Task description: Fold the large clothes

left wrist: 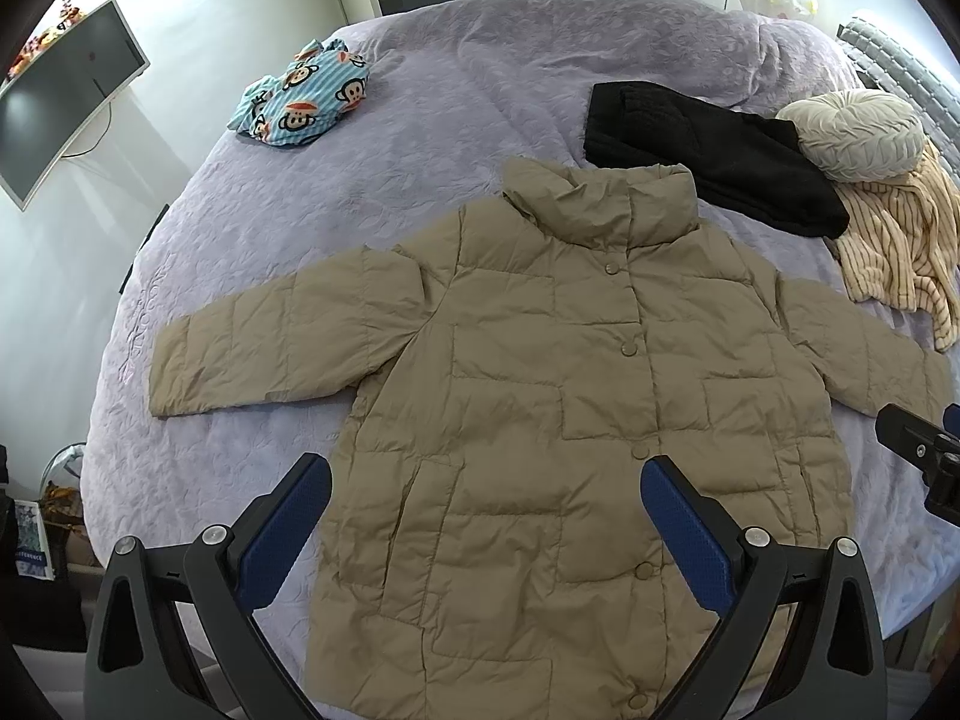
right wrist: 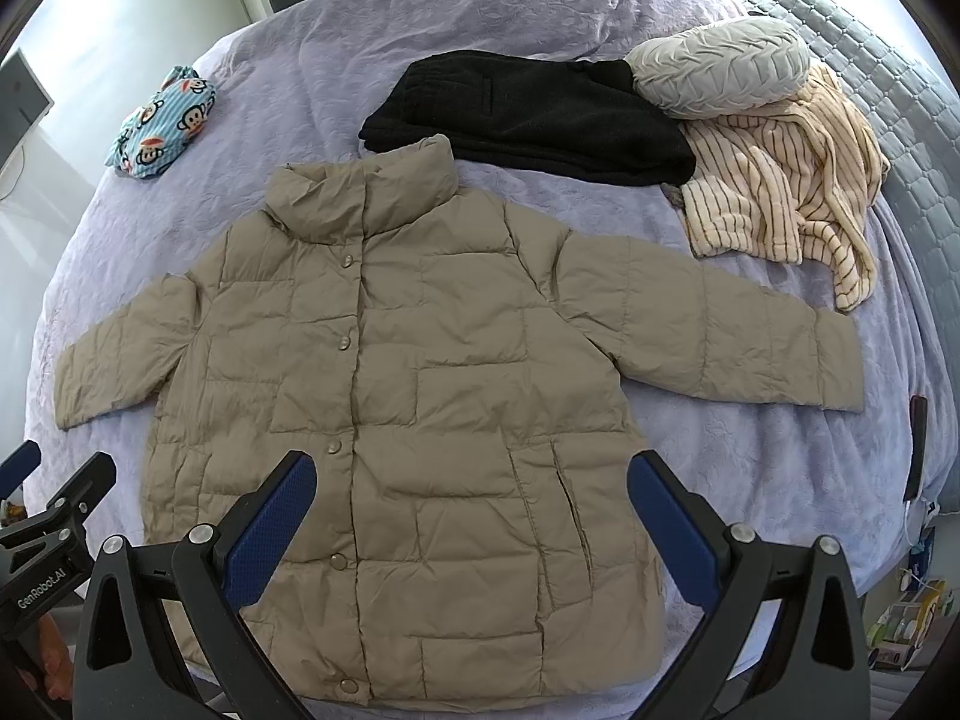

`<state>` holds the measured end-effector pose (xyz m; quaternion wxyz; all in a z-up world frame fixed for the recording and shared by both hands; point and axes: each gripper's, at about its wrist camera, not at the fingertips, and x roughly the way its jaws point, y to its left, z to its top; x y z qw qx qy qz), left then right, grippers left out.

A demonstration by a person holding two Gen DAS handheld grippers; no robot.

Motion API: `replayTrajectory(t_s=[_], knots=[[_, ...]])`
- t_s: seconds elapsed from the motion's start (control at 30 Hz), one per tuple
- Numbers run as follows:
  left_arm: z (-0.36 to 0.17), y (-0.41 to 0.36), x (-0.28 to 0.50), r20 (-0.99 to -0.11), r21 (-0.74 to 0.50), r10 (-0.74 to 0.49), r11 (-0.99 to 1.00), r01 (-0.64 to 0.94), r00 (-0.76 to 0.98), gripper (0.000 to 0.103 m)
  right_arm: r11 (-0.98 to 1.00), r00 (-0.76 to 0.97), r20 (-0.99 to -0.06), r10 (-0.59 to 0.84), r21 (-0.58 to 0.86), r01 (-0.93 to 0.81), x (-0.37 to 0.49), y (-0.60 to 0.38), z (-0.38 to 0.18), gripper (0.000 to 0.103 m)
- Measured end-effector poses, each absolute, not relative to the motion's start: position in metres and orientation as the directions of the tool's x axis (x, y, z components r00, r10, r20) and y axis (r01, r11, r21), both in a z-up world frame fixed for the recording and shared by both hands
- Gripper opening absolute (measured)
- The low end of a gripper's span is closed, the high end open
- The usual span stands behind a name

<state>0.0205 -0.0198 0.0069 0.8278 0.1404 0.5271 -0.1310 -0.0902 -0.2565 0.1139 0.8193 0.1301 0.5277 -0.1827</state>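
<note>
Two grippers hang with jaws spread wide and nothing between them above the near edge of a bed: the left gripper over the hem's left half, the right gripper over the hem's right half, neither touching cloth. Beneath them a tan quilted puffer jacket lies face up and snapped shut on the lavender bedspread, hem toward the near edge, collar toward the middle of the bed, both sleeves stretched out toward the left and right sides. No fold looks begun. The jacket appears light, soft and springy, with a smooth shell likely to slide and puff back, so a firm pinch on a sleeve cuff or a hem corner, where the fabric is thinner, seems the soundest hold; the padded body would probably slip out. Just beyond the collar lies a black garment, its edge just beside the collar; whether they touch cannot be told. A striped cream top under a round grey cushion sits toward the far right, and a blue monkey-print bundle toward the far left.
</note>
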Motion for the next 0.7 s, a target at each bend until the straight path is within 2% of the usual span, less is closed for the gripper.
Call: replayTrajectory(t_s=[0.7], knots=[[0.0059, -0.0123, 0.0225, -0.912, 0.098, -0.061, 0.929, 0.358, 0.406, 0.103, 0.9, 0.374, -0.914, -0.157, 0.023, 0.435, -0.0879, -0.2575, 0.1139, 0.103]])
